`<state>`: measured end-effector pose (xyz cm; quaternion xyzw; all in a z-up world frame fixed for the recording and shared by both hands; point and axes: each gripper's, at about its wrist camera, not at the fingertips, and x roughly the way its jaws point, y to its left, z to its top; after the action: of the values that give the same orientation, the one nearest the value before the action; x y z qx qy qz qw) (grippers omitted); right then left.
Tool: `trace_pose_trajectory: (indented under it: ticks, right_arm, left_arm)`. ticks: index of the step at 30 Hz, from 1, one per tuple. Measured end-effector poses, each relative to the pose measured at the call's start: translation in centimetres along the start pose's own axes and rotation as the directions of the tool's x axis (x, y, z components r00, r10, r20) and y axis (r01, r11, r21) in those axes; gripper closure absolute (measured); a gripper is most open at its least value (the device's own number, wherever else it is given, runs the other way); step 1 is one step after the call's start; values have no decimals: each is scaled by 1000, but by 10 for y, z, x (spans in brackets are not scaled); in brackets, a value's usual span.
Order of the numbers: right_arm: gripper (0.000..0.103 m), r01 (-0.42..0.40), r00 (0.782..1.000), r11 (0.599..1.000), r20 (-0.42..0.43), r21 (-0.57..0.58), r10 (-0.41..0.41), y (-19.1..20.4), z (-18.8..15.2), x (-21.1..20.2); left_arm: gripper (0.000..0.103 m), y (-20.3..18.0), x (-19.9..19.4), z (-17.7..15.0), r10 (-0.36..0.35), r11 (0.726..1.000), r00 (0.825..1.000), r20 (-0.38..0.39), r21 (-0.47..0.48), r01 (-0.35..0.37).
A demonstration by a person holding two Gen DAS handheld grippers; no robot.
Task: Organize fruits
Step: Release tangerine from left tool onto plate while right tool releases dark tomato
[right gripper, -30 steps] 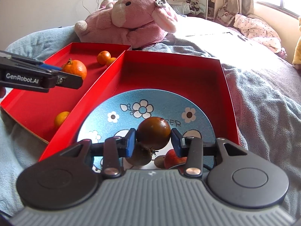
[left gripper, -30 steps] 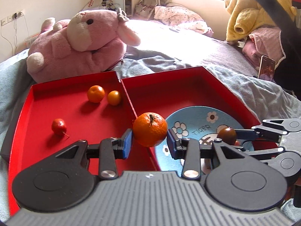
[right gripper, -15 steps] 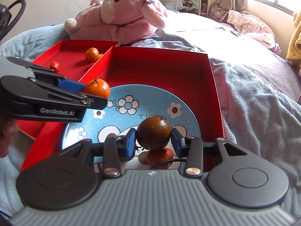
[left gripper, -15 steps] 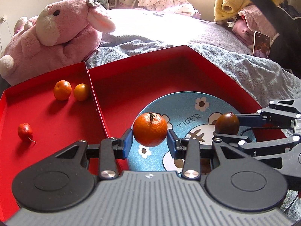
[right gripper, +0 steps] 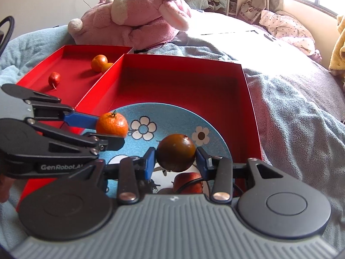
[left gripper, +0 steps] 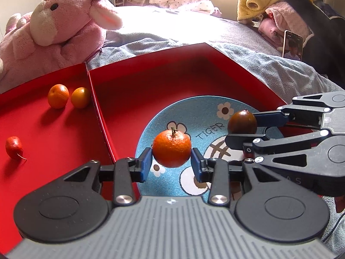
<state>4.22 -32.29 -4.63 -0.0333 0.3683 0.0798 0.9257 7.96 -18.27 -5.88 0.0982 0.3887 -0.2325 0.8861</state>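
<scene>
My left gripper (left gripper: pixel 171 164) is shut on an orange mandarin (left gripper: pixel 171 148) with a short stem, held above the left part of the blue flowered plate (left gripper: pixel 207 110). To its right, my right gripper (right gripper: pixel 175 159) is shut on a dark brown-red tomato (right gripper: pixel 175 152), also over the plate. The plate (right gripper: pixel 172 116) lies in the right red tray (right gripper: pixel 183 82). In the left red tray (left gripper: pixel 43 133) lie two small oranges (left gripper: pixel 58 96) (left gripper: pixel 80 97) and a small red fruit (left gripper: pixel 14 147). A reddish fruit (right gripper: pixel 189 178) sits on the plate under the right gripper, partly hidden.
The trays rest on a grey-blue blanket (right gripper: pixel 301 112) on a bed. A big pink plush animal (right gripper: pixel 138 19) lies just behind the trays. A phone (left gripper: pixel 292 47) stands at the far right, with yellow and pink cloth (left gripper: pixel 265 2) behind it.
The left gripper has carried the mandarin rightward and down, from over the wall between the trays to above the plate, close to the right gripper. The right gripper has stayed put with its tomato.
</scene>
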Motion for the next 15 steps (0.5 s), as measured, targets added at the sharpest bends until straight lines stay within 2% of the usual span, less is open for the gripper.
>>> trace_pose_trajectory:
  ticks: [9, 15]
  right_arm:
    - [59, 24, 999, 1000, -32, -13, -24, 0, 3, 11]
    - [60, 30, 998, 1000, -54, -9, -30, 0, 3, 17]
  left_arm:
    - [59, -14, 5, -7, 15, 996, 1000, 1, 90, -15]
    - [58, -17, 5, -10, 28, 993, 1000, 6, 113, -29]
